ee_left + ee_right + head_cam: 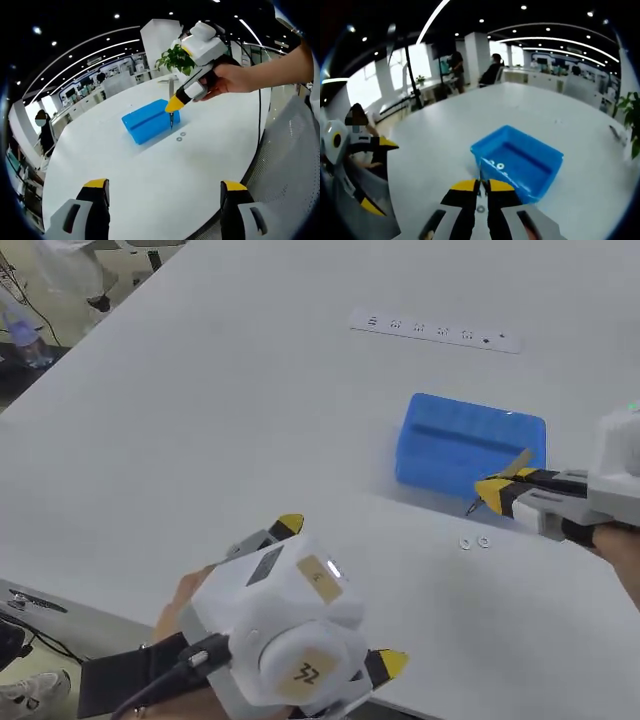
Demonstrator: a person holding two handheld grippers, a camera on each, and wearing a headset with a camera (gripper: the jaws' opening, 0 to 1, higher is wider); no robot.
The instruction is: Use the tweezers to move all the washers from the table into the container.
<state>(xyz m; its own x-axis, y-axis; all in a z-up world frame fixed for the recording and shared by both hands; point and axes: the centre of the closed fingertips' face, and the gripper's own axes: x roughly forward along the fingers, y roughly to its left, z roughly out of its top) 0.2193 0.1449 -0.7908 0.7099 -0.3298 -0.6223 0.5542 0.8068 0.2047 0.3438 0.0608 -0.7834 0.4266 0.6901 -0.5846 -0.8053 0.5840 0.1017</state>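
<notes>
1. The right gripper point(480, 186) has its jaws pressed together on the tweezers point(171, 120). This grip keeps the thin tool from slipping or turning.
2. The tweezers point down toward the white table point(200, 440). Their tip is just beside the near wall of the blue container point(415, 455) and a little above two washers point(465, 543). These two lie side by side on the table, near the container. I cannot tell whether the tip carries a washer (it is too small in every view).
3. Other washers point(496, 164) already lie inside the container, close to its near wall. From this I judge the task as partly done, with at least these two pieces left on the table.
4. The left gripper point(164, 186) has its jaws wide apart and holds nothing. It hangs over the near part of the table, well apart from the container. I think it is placed there to leave free room for the working side.
5. The next move probably calls for lowering the tip onto the nearer washer and pinching it by the rim. A flat ring on a smooth table (a difficult pair) may slide away or spring out of the tweezers.
</notes>
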